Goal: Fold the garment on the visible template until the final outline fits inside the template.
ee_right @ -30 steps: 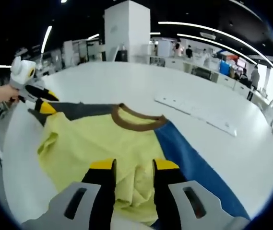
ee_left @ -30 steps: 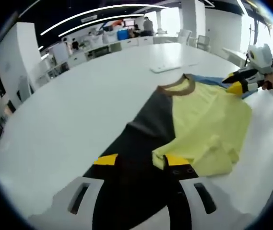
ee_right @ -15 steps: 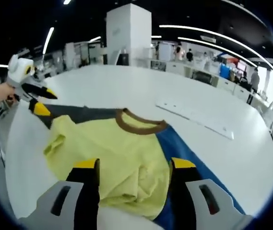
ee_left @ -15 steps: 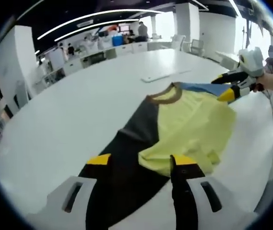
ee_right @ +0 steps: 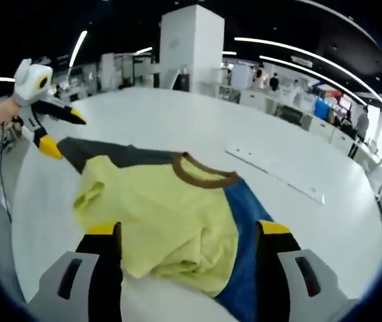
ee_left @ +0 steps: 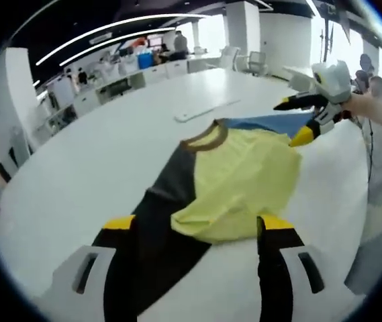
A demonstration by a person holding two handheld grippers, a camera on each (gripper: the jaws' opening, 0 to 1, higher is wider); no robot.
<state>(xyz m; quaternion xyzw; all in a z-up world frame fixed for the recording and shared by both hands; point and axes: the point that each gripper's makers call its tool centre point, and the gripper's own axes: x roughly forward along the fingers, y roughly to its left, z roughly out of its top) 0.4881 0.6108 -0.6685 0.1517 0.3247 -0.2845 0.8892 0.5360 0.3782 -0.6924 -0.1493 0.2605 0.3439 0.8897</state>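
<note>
A: Garment position, left gripper view: the yellow short-sleeved shirt with the brown ribbed collar [ee_left: 244, 181] lies bunched just ahead of the left gripper [ee_left: 201, 225], its near hem between the two yellow-tipped jaws. Jaws stand wide apart, nothing between them is clamped.

B: Template?

A: The flat template sheet, dark grey on one half and blue on the other [ee_left: 157, 228], lies under the shirt on the white round table [ee_left: 97, 161]. The grey half runs from the collar back toward the left gripper and passes between its jaws; the blue half shows beyond the shirt, by the far gripper.

B: Right gripper?

A: In the right gripper view the right gripper [ee_right: 185, 231] is spread wide, holding nothing. The shirt's crumpled hem sits between its jaws and the blue strip runs past the inner side of one jaw. In the left gripper view it hovers above the blue edge, held by a person's hand [ee_left: 372, 107].

B: Anything else on the table?

A: A thin white flat strip [ee_right: 274, 171] lies beyond the collar, well apart from the shirt. Whether the shirt's outline sits wholly inside the template, I cannot tell.
</note>
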